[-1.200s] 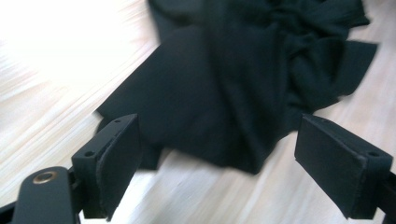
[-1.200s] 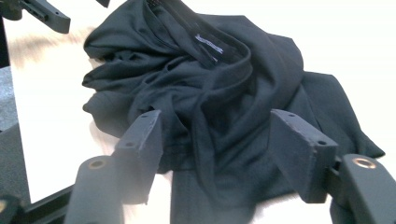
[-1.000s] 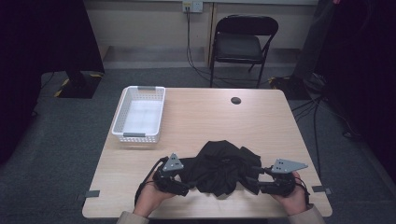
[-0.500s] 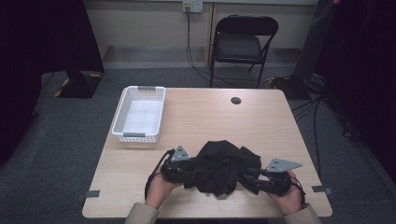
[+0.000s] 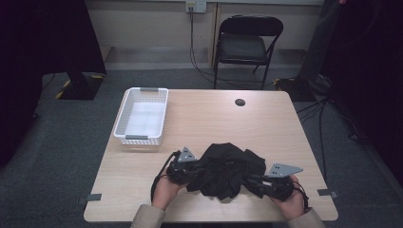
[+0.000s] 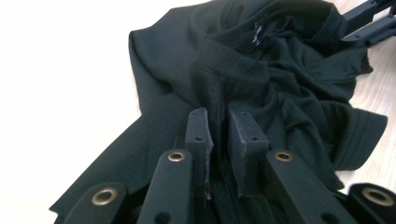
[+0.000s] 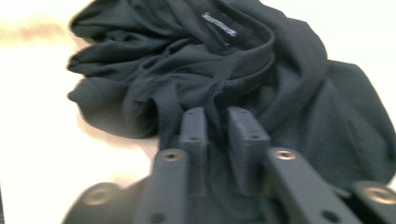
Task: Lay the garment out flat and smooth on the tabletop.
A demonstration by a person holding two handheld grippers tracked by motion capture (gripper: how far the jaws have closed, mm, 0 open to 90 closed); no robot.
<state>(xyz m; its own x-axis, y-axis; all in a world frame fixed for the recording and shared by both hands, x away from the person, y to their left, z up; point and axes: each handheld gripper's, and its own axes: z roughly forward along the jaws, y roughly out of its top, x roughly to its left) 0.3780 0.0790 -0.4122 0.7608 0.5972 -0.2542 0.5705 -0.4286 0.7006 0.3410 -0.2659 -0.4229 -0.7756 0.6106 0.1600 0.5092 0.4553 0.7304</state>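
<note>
A crumpled black garment [image 5: 228,168] lies near the front edge of the wooden table [image 5: 214,118]. My left gripper [image 5: 197,167] is at its left side and my right gripper [image 5: 252,180] at its right side. In the left gripper view the jaws have just been closing, and my left gripper [image 6: 219,126] now pinches a seamed fold of the garment [image 6: 280,84]. In the right gripper view the jaws have likewise been closing, and my right gripper [image 7: 215,126] pinches a bunched fold of the garment [image 7: 196,60] below its neck label.
An empty white basket [image 5: 142,116] stands at the table's back left. A small black round disc [image 5: 240,102] lies at the back middle. A folding chair [image 5: 244,45] stands beyond the table. Bare tabletop stretches behind the garment.
The left hand has slid right, up to the garment's edge. Both grippers' jaws have closed onto the cloth. The right hand has stayed in place.
</note>
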